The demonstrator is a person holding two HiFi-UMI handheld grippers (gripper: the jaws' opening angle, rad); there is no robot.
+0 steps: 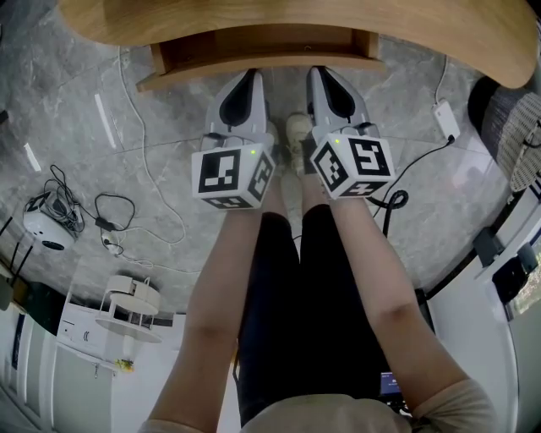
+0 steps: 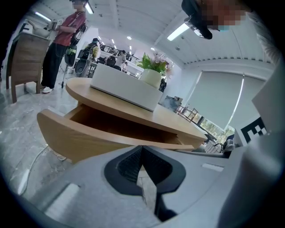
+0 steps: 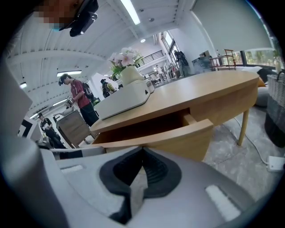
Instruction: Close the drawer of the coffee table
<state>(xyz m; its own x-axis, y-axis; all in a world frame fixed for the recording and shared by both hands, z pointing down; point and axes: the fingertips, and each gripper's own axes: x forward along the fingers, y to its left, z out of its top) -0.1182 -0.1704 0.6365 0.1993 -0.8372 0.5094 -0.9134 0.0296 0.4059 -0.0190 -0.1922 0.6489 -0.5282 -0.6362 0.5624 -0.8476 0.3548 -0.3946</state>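
**Drawer still open, both grippers lined up at its front**

The bench (image 1: pixel 254 17), a low oval coffee table in pale wood, runs along the top of the head view. Its drawer (image 1: pixel 254 44) stands pulled out from under the top towards the person, with the bare wooden inside showing, so the closing is not yet done. The whole push appears to be left.

The left gripper (image 1: pixel 251 76) and the right gripper (image 1: pixel 318 73) sit side by side at top centre, both pointing at the curved drawer front. Each has its jaws pressed together with nothing between them. Their tips lie at the front panel or just short of it; none of the views settles whether they touch. Judging by this, the set-up for a push is in place, and both gripper views look straight onto the front panel.

Around this, the grey marbled floor (image 1: pixel 169 135) fills the middle of the head view. A woven basket (image 1: pixel 516 127) stands at the right edge and a small white side table (image 1: pixel 131 304) at lower left, both well apart from the drawer. On the bench top rest a white box (image 2: pixel 124 87) and a flower pot (image 2: pixel 151 76), clear of the drawer's path. Loose cables (image 1: pixel 114 211) trail across the left of the floor, and a white power adapter (image 1: pixel 446 118) lies at upper right. The person's shoe (image 1: pixel 296 131) shows between the two grippers, just below the drawer front. Nothing seen lies inside the drawer or behind it to block it.
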